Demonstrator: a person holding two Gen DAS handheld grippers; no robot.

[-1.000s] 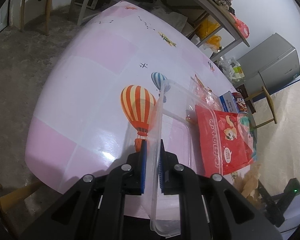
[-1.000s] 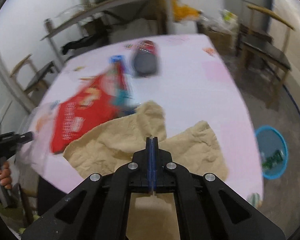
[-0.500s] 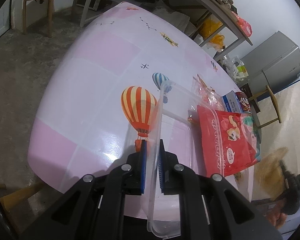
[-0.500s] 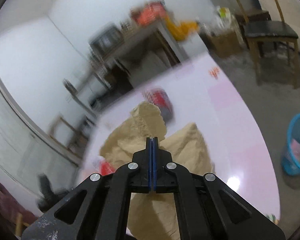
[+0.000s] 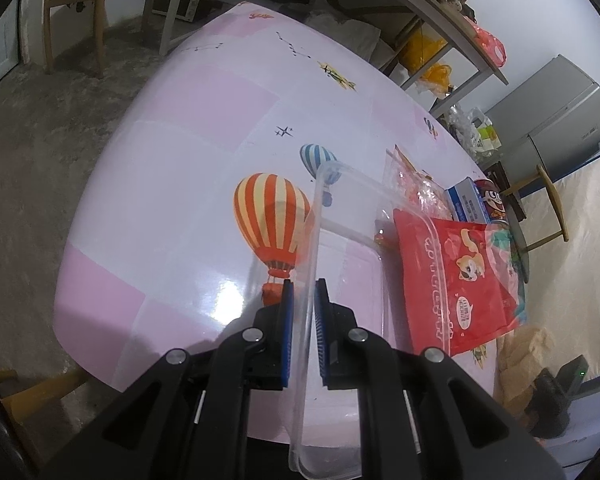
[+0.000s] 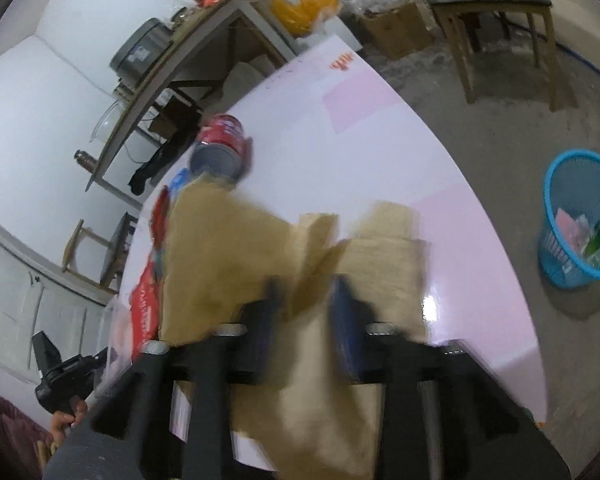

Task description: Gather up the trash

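The left hand-held gripper (image 5: 303, 312) is pinching the clear tray's (image 5: 350, 280) rim on the tabletop (image 5: 172, 184) while the right hand-held gripper (image 6: 306, 312) is opening over the tan paper (image 6: 228, 264), seemingly releasing it though blurred, with the snack packets needing gathering next.

The left hand-held gripper (image 5: 305, 312) is matte black plastic, its angular linkage arms pinned with round silver screws, each finger faced with a ribbed blue pad. The right hand-held gripper (image 6: 306, 316), blurred, shows the same black arms, silver screws and dark blue pads.
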